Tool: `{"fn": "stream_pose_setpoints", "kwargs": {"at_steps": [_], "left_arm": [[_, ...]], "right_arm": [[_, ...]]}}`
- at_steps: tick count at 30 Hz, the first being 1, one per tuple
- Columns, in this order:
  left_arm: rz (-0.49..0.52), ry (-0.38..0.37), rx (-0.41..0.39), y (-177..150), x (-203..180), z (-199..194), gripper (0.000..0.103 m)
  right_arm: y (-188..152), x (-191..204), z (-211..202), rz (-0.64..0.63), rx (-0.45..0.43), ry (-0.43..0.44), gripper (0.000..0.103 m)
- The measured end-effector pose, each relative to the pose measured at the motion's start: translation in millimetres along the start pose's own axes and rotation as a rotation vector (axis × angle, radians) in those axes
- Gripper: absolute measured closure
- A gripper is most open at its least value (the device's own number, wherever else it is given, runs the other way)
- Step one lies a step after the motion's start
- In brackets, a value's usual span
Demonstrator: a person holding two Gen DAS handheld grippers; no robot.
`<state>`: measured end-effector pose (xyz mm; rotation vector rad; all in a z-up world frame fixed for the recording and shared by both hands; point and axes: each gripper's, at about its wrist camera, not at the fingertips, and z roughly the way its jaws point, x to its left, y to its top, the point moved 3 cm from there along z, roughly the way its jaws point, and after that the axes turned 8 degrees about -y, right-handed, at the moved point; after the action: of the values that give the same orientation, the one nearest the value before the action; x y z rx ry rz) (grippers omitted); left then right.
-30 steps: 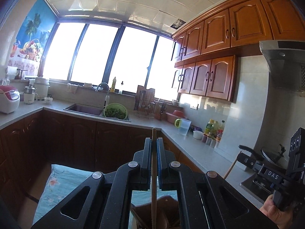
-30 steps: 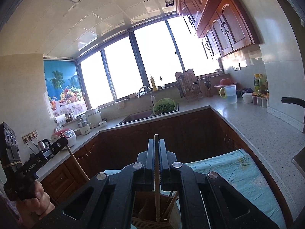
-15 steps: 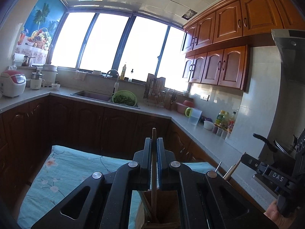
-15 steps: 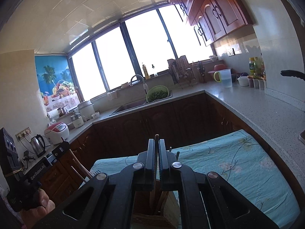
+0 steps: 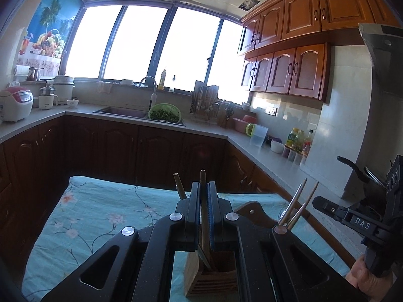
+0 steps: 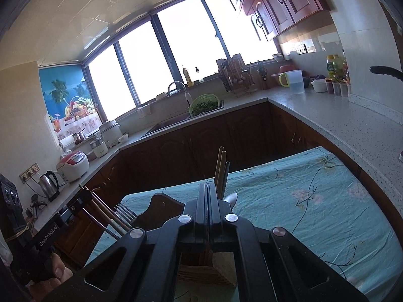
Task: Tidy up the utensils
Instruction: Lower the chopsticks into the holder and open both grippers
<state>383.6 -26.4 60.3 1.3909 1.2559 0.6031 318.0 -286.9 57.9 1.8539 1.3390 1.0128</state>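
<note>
1. Since the earlier frames, both views have been tipped downward, so that more of the floral cloth (image 5: 105, 216) and of the wooden utensil holder (image 5: 211, 280) is seen; the right gripper's (image 6: 208, 191) fingers, earlier closed on a chopstick, are now pressed together with nothing seen between them.
2. A brown wooden chopstick (image 5: 204, 201) is clamped between the narrowly parted fingers of the left gripper (image 5: 204, 188), and its lower end is seen inside the utensil holder.
3. Directly below the left gripper the holder is found, standing on the cloth-covered desk.
4. Behind the holder, a second stick (image 5: 179, 185) is seen leaning left of the held chopstick.
5. From the right wrist view, three upright chopsticks (image 6: 221, 171), a spoon bowl (image 6: 230, 198) and a fork (image 6: 124, 212) are seen rising from the holder (image 6: 206, 274).
6. To the right of the holder, metal and wooden handles (image 5: 296, 206) are seen beside the right gripper (image 5: 352, 217), so that side is crowded.
7. Left of the holder and beyond it, open cloth is left up to the desk edge, where dark cabinets (image 5: 126, 146) begin.
</note>
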Motion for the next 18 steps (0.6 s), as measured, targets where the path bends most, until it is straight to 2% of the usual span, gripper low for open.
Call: {"fn": "stream_pose_setpoints", "kwargs": {"at_steps": [8, 13, 15, 17, 18], "left_arm": [[-0.006, -0.015, 0.020, 0.7, 4.6, 0.0, 0.100], [0.009, -0.012, 0.022, 3.7, 3.4, -1.7, 0.096], [0.012, -0.009, 0.019, 5.2, 2.0, -5.0, 0.089], [0.014, -0.004, 0.013, 4.4, 0.6, -9.3, 0.085], [0.015, 0.000, 0.010, 2.7, -0.7, -11.9, 0.082]], "right_arm": [[3.6, -4.0, -0.5, 0.010, 0.014, 0.003, 0.103], [3.9, -8.9, -6.7, 0.034, 0.014, 0.002, 0.093], [2.7, -13.4, -10.9, 0.042, 0.011, 0.000, 0.085], [1.4, -16.3, -17.1, 0.046, 0.001, -0.001, 0.062], [0.0, -17.5, -20.6, 0.047, -0.006, -0.003, 0.059]]}}
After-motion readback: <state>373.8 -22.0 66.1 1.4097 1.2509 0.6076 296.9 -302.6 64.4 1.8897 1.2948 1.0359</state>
